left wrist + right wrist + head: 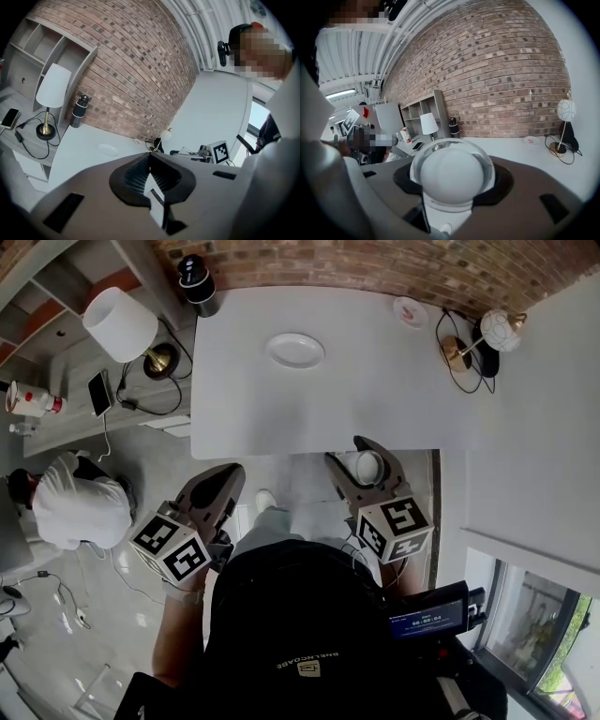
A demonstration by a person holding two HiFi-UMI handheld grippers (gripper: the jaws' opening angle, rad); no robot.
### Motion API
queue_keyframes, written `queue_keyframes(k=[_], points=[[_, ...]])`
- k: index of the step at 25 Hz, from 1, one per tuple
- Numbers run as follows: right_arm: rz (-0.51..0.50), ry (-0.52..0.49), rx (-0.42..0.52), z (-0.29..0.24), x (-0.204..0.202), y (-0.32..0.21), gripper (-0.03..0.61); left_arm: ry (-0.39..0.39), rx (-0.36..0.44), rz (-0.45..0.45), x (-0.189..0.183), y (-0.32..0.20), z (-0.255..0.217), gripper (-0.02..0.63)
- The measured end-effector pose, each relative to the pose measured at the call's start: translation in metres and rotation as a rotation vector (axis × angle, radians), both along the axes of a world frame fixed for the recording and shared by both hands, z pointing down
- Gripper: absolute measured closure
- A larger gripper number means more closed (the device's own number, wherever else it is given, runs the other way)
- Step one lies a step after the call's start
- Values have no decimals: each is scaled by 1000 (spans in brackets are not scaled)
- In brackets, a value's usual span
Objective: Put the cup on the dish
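Note:
A white dish (295,350) lies on the white table (375,390), toward its far side; the left gripper view shows the dish (108,150) small and distant. My right gripper (364,463) hovers at the table's near edge, shut on a white cup (369,470). Seen from the right gripper view, the cup (452,176) fills the space between the jaws of that gripper (452,187), its rounded side facing the camera. The left gripper (225,476) hangs below the table's near edge over the floor, jaws shut with nothing in them (150,157).
A small patterned saucer (410,311) and a globe lamp (497,331) with a black cable sit at the table's far right. A black bottle (197,282) stands at its far left corner. Left of the table are a white shaded lamp (120,324), a phone (99,392) and a crouching person (80,507).

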State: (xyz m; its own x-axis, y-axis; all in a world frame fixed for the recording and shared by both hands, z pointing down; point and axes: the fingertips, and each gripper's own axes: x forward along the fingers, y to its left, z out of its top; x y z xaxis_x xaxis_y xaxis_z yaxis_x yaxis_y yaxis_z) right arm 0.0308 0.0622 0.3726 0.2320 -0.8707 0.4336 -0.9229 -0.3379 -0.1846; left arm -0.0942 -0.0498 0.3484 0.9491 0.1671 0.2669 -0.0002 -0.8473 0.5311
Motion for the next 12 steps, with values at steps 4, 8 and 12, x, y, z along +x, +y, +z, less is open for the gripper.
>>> queue_keyframes(k=[4,8,12], points=[[23,8,-3,-3,7,-22,330,0,-13,12,5,-25,3,609],[40,16,-13,-4,15,-40,330,15,-29,27,9,-41,5,609],[47,21,-23,-3,18,-61,328,11,-35,54,9,-55,9,609]])
